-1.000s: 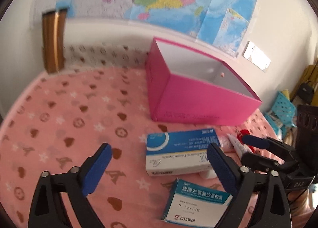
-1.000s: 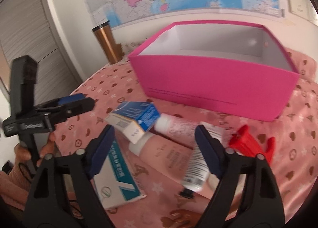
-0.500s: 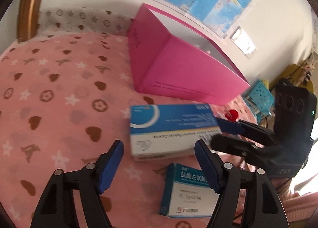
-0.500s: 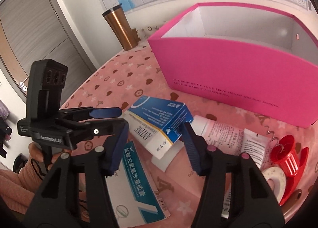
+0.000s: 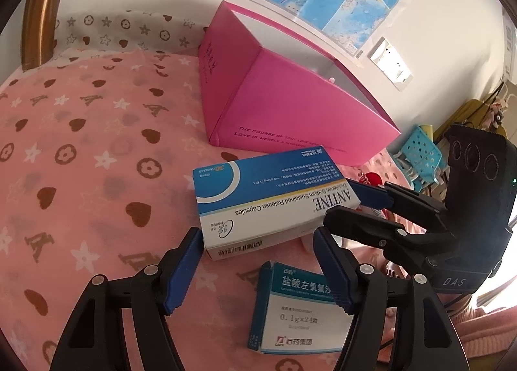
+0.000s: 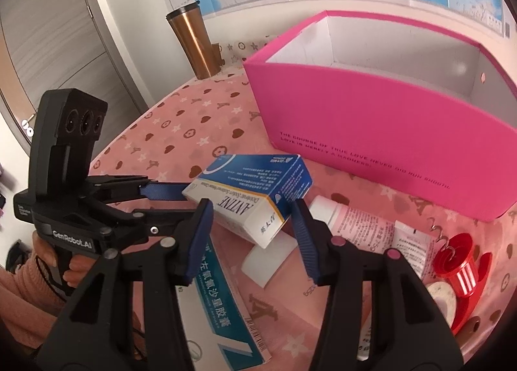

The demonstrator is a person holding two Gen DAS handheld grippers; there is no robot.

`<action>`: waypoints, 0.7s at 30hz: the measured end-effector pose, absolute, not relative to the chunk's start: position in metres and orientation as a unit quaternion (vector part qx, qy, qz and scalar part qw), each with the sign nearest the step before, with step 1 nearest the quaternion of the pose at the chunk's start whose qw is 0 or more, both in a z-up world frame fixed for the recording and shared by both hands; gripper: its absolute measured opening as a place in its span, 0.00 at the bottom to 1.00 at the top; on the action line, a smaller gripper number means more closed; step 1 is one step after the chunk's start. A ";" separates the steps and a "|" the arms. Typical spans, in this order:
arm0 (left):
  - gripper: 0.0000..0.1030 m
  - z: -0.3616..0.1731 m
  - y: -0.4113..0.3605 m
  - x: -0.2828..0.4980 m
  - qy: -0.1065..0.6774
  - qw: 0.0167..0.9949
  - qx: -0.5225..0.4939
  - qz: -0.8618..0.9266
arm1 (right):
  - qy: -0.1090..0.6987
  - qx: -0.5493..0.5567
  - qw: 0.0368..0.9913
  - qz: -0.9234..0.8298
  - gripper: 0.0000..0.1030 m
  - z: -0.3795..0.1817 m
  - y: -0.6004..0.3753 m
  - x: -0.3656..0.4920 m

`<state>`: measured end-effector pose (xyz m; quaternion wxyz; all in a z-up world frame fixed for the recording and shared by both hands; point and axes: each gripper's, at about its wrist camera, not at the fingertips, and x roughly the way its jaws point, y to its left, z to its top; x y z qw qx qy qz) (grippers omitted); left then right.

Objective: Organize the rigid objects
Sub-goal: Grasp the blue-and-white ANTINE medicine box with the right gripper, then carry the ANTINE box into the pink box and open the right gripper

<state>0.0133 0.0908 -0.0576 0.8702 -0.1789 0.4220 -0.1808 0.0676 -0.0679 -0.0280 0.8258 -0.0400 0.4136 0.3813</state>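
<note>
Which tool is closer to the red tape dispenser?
Right. Both tools, jaws just closed in, clamp the ANTINE box; the right tool holds the end toward the red tape dispenser, the left tool the far end.

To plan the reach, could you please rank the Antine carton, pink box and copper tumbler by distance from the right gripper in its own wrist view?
1. Antine carton, between the right gripper's fingers.
2. Pink box, behind, right.
3. Copper tumbler, far left, by the wall.
</note>
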 end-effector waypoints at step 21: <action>0.69 -0.057 0.085 0.021 0.420 0.859 -0.190 -0.223 | 0.418 0.010 0.826 0.378 0.52 -0.019 -0.102 0.083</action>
